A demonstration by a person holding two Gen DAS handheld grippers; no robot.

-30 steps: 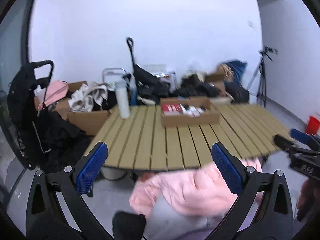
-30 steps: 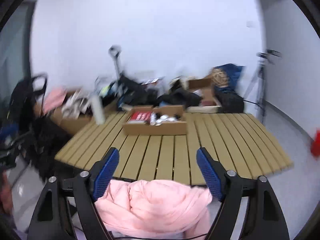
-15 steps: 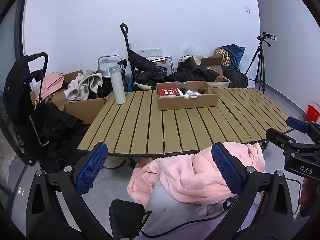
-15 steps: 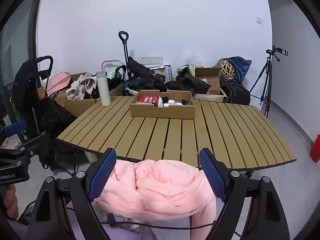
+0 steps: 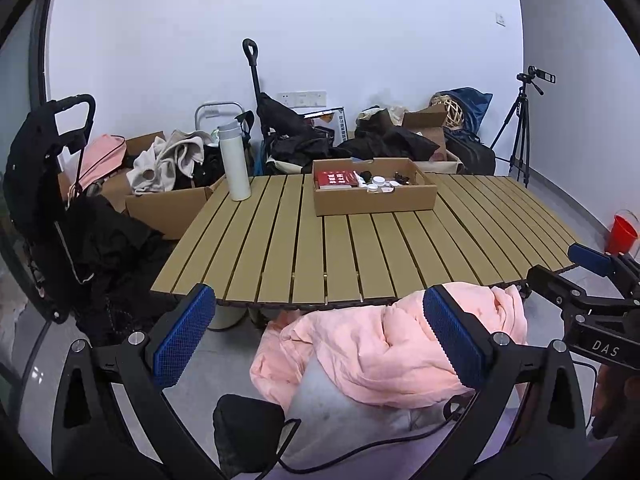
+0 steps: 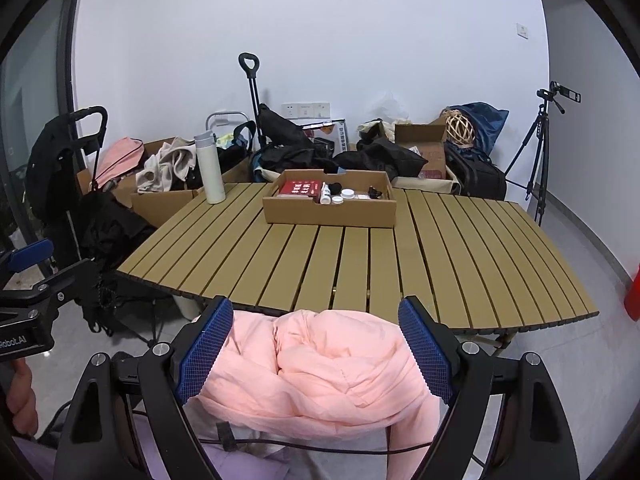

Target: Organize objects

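A shallow cardboard box (image 5: pixel 374 200) (image 6: pixel 330 212) stands on the far half of the slatted wooden table (image 5: pixel 360 256) (image 6: pixel 400 264). It holds a red book (image 5: pixel 335 179) (image 6: pixel 300 188) and several small white jars and bottles (image 5: pixel 378 184) (image 6: pixel 338 196). A tall white flask (image 5: pixel 235 162) (image 6: pixel 210 168) stands at the table's far left corner. My left gripper (image 5: pixel 320 334) and my right gripper (image 6: pixel 316 344) are both open and empty, held in front of the table's near edge above a pink jacket (image 5: pixel 392 344) (image 6: pixel 320 372).
Behind the table lie cardboard boxes with clothes (image 5: pixel 168 196), black bags (image 5: pixel 292 136), a trolley handle (image 6: pixel 250 80) and a tripod with camera (image 5: pixel 520 128) (image 6: pixel 540 152). A black stroller (image 5: pixel 48 184) stands at left. A red bucket (image 5: pixel 620 234) sits on the floor at right.
Both grippers have pulled back and steadied; the table sits a little farther off and the views are sharp. Both grippers stay open.
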